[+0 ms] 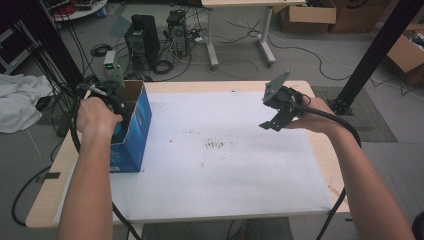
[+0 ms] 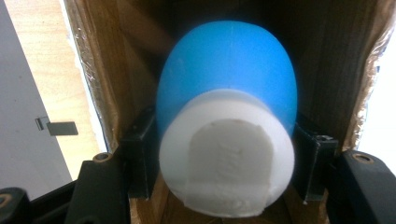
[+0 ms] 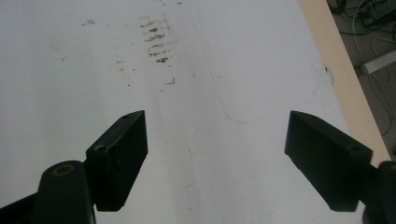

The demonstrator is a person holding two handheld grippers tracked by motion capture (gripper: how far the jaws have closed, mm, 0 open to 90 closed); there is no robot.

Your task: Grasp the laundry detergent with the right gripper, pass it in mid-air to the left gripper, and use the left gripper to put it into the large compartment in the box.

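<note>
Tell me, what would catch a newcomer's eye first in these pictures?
Most striking is the blue and white object, clamped between the left gripper's black jaws inside a blue cardboard box at the table's left edge. Next comes the right gripper, held above the white table sheet on the right side, its jaws wide apart with nothing between them. Brown smudges mark the middle of the sheet.

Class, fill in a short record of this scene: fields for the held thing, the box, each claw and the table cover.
held thing: blue-and-white object, shape like a bulb with a white base
box: blue carton, open top, brown inside, at the table's left edge
left claw: inside the carton, shut on the object's white base
right claw: open, nothing between its jaws, above the sheet
table cover: white sheet with brown smudges near the middle
</note>
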